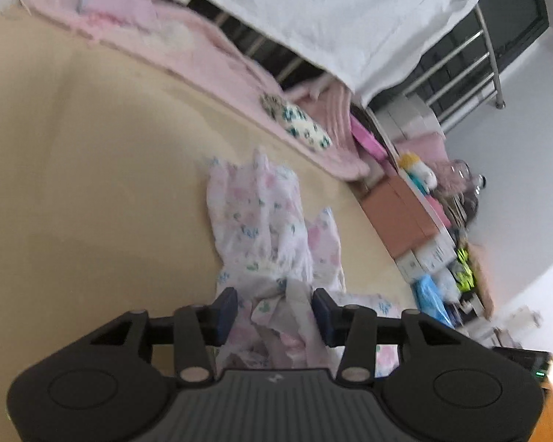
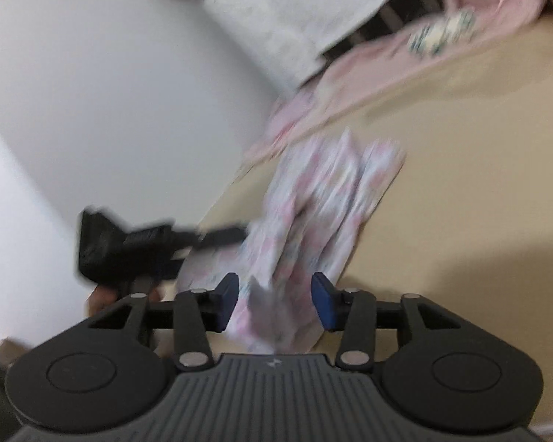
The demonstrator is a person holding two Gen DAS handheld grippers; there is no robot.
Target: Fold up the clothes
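A white garment with pink and blue flower print (image 1: 261, 221) lies crumpled on the tan bed sheet (image 1: 92, 184). My left gripper (image 1: 274, 313) is open, its blue pads on either side of a bunched fold of the garment. In the right wrist view the same garment (image 2: 324, 199) stretches away, blurred. My right gripper (image 2: 274, 304) is open with a fold of the cloth between its pads. The left gripper (image 2: 129, 246) shows there at the garment's left side, a hand under it.
A pink blanket (image 1: 188, 40) and a small floral item (image 1: 302, 121) lie along the far edge of the bed. A white sheet (image 1: 331, 11) hangs over a metal rail. Boxes and clutter (image 1: 435, 228) stand by the bed's right side. A white wall (image 2: 92, 92) is close by.
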